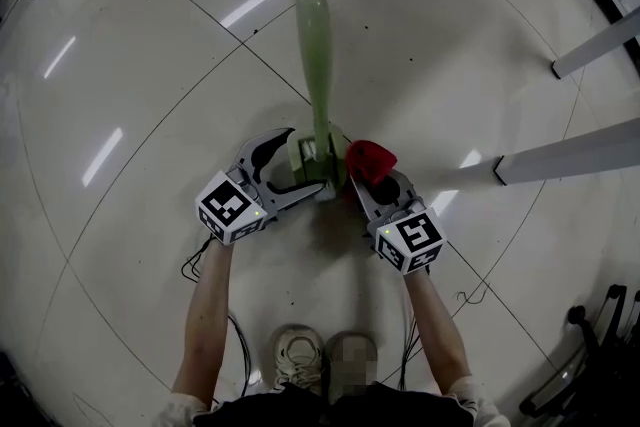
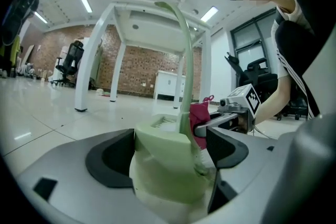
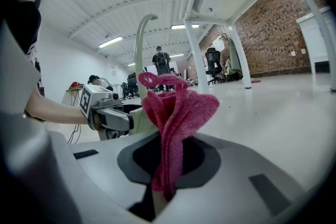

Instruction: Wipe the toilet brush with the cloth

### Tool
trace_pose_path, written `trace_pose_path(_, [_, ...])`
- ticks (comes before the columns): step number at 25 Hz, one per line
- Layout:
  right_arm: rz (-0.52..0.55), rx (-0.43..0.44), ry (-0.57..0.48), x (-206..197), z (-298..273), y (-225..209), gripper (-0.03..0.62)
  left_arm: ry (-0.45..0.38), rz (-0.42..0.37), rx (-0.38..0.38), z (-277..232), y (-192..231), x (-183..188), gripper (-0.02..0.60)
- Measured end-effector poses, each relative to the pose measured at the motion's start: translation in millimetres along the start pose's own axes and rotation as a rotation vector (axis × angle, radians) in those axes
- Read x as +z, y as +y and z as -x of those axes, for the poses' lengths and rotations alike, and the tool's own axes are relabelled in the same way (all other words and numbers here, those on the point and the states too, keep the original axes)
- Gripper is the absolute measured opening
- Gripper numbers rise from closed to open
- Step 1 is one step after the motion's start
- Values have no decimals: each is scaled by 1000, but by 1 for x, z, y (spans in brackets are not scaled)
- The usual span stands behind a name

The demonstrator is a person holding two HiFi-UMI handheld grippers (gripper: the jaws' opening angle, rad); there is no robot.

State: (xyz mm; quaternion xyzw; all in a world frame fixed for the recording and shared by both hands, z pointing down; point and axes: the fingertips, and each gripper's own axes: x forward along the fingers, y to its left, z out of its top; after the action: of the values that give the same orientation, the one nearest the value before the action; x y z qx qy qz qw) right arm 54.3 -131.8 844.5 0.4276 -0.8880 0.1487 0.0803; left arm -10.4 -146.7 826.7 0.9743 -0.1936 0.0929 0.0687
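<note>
Two grippers at upright pale green plastic toilet brush [image 1: 319, 65]. Left gripper [image 1: 308, 158]: jaws wide apart around its base [image 2: 168, 165], gripping nothing. Right gripper [image 1: 370, 187]: jaws pinching bunched red cloth [image 1: 371, 158] just right of brush. Base best steadied before wiping.

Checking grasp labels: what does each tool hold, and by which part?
Right tool pinches the pink cloth by its lower end. Left tool stands open around the toilet brush base, gripping nothing.

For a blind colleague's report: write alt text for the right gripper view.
A pink cloth stands bunched in the shut jaws of the right gripper. Behind it, the left gripper sits beside a pale green toilet brush on a white floor.
</note>
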Motion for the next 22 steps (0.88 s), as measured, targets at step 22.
trace_pose_path(22, [51,-99,-10,36,-43,-43,32,-107,55,153,72,-43,15,405])
